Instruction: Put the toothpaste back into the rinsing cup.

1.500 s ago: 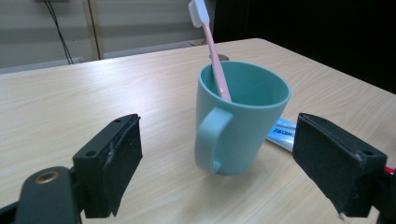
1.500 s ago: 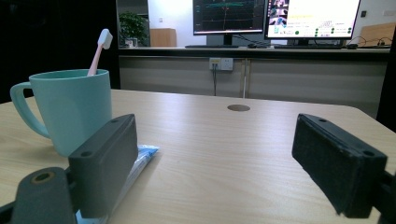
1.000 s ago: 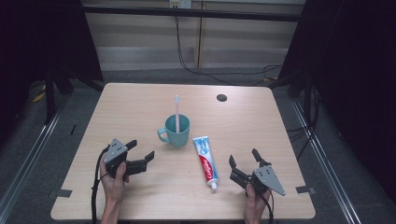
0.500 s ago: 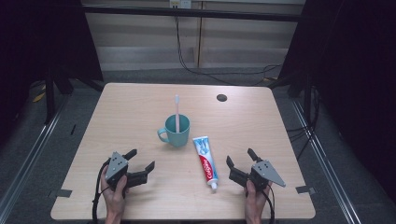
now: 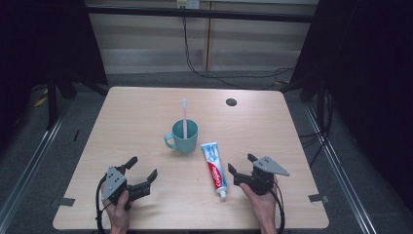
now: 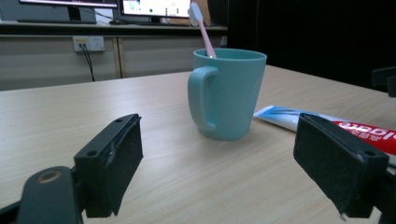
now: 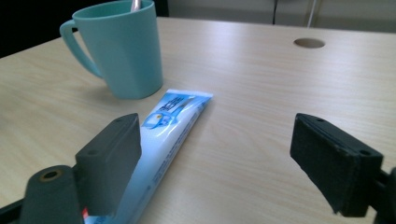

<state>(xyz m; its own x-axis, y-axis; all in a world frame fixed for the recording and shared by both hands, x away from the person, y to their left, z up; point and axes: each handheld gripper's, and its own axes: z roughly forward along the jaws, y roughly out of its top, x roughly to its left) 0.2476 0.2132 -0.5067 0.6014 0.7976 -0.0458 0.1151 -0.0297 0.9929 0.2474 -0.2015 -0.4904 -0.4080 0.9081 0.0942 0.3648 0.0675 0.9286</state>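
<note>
Teal mug mid-table, handle toward left side, pink toothbrush standing upright inside. Toothpaste tube flat on wooden table, just right of mug, cap end toward person. Left gripper near front edge, jaws spread wide, holding nothing. Right gripper just beside tube's cap end, jaws wide apart, empty. Round hole in tabletop, far right.

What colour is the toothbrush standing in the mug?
Pink handle, white head. The toothbrush shows best in the left gripper view.
</note>
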